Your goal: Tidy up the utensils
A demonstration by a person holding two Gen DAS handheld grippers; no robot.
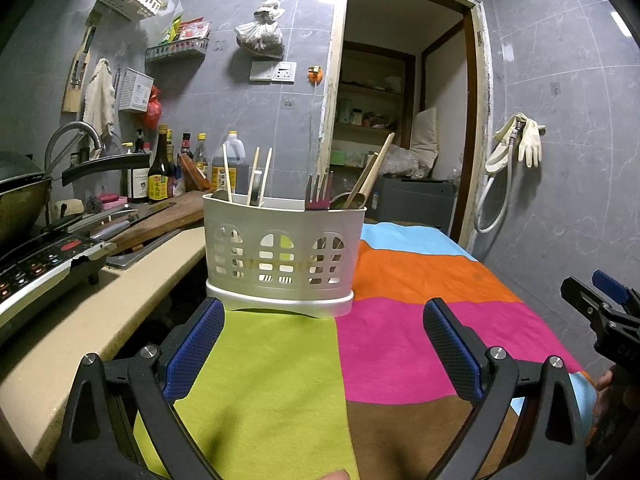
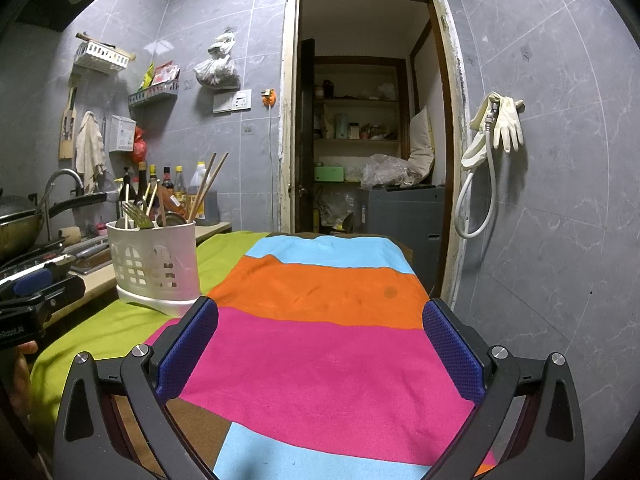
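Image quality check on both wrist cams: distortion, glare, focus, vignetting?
Left wrist view: strong fisheye bending of the door frame, black vignette at the corners, white slotted plastic utensil caddy sharp, left gripper open, lighting dim and even. Right wrist view: same barrel warp, a glare patch on the grey wall tiles, striped multicolour cloth crisp, right gripper open.

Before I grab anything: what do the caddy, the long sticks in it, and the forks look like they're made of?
Caddy: white plastic by its look, matte, with moulded arched cut-outs. Long sticks: pale wood or bamboo, unvarnished look, probably chopsticks. Forks: likely metal, from the dull grey sheen; the reddish tint may be reflection.
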